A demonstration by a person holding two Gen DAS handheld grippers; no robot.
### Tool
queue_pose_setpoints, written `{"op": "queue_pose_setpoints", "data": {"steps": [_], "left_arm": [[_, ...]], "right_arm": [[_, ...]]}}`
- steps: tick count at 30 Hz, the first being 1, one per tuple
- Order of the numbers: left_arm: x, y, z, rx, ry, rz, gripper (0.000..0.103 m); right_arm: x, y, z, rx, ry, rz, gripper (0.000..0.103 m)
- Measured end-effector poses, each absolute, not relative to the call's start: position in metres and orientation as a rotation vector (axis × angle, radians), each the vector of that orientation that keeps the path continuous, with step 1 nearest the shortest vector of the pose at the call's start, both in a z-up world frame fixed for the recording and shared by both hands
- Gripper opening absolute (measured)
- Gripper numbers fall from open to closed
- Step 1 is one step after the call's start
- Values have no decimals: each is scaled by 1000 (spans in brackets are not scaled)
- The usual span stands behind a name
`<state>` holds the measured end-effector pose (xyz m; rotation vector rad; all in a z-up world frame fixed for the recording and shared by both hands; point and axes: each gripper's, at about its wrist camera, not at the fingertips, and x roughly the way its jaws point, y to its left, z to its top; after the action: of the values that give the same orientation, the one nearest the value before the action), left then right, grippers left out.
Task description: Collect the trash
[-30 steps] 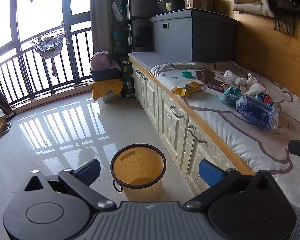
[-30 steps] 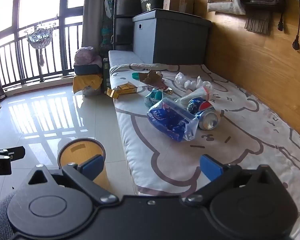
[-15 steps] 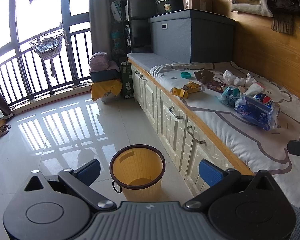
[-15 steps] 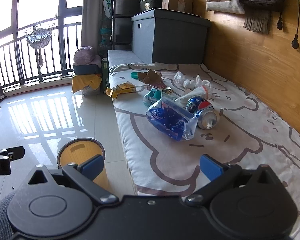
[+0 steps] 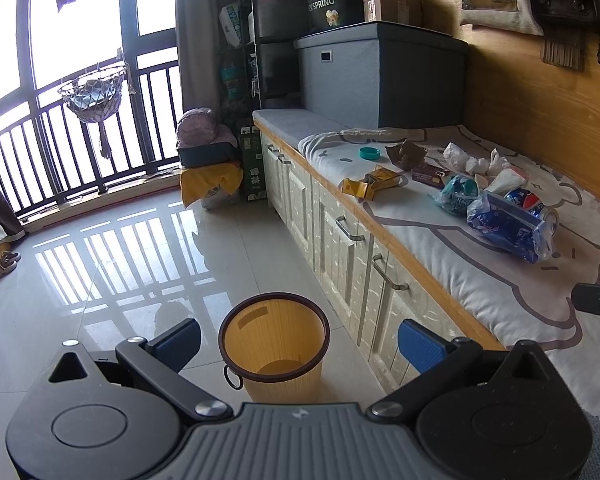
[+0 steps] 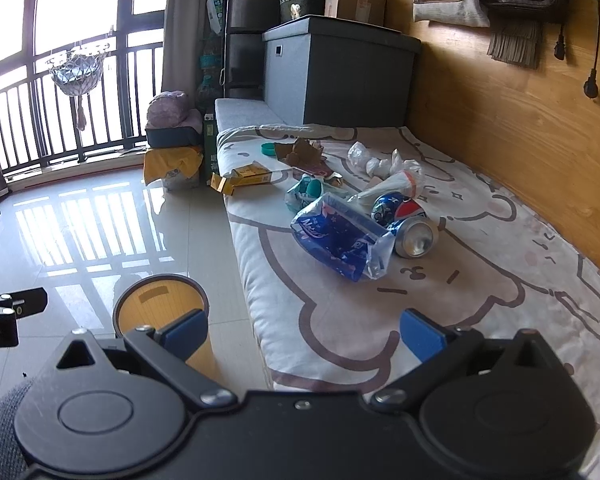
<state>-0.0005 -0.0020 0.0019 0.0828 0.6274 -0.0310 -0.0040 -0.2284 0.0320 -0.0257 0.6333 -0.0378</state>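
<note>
Barely any change over the last second, just a tiny drift. Both tongs, left (image 5: 298,338) and right (image 6: 302,330), wide open, holding nothing. Trash (image 6: 342,236) sitting mid-bed (image 6: 480,300), bin (image 5: 274,350) on the floor by the bed's edge. Looks like nothing collected yet.

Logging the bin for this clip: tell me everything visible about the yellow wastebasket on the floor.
The wastebasket is a round, ribbed bucket of translucent yellow plastic with a dark brown rim and a small ring hanging from the rim at its left. It stands upright and open on the glossy floor tiles, close beside the white cabinet fronts under the bench. Its inside looks empty. Nothing touches it; the left gripper is open above it. The right wrist view also shows it, partly hidden.
</note>
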Motion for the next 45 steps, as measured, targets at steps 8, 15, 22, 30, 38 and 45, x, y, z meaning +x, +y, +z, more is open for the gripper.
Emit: {"op": "queue_pose_setpoints", "data": {"steps": [8, 15, 22, 30, 38, 45], "left_arm": [[-1, -2, 2, 83, 626, -31, 103], [-1, -2, 2, 83, 625, -31, 103], [-1, -2, 2, 82, 625, -31, 103], [-1, -2, 2, 83, 624, -31, 103], [0, -4, 3, 84, 624, -33, 103], [0, -4, 3, 83, 624, -33, 103]], "right_arm": [[-4, -228, 33, -27, 634, -38, 103], [-3, -229, 31, -28, 635, -37, 103], [-3, -228, 31, -29, 636, -38, 103], [-3, -228, 31, -29, 637, -38, 103], [-3, -228, 33, -28, 638, -38, 103], [-4, -227, 25, -30, 640, -38, 103]]}}
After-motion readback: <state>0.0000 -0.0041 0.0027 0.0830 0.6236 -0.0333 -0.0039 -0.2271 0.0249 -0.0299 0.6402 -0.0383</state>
